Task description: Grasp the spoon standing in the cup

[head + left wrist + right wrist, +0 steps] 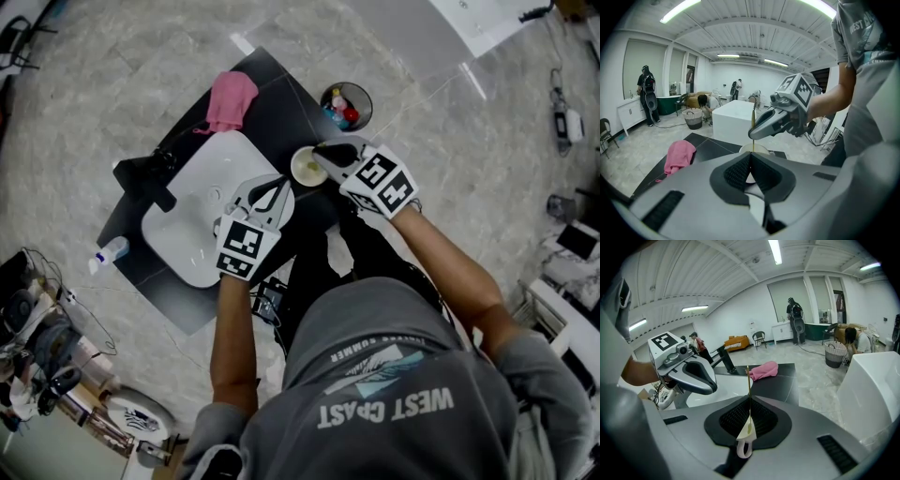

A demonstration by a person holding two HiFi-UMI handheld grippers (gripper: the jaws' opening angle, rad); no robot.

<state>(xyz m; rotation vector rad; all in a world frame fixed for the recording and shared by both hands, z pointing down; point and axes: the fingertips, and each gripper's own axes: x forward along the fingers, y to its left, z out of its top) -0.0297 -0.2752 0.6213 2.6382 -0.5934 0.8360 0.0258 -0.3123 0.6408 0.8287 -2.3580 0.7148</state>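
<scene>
1. Right gripper clamped on the thin handle of the spoon — jaws pressed together around it, just above the cup.
2. Spoon upright in the white cup, which stands on the dark surface just beside the right edge of the white sink.
3. Left gripper with jaws together and nothing between them — held over the sink's right side, pointed toward the cup, near it but apart.
4. Pink cloth lying at the far end of the sink, with a black tap on the sink's left side.
5. Round black bin with small coloured things inside, beyond the cup, beside the surface's edge.
</scene>
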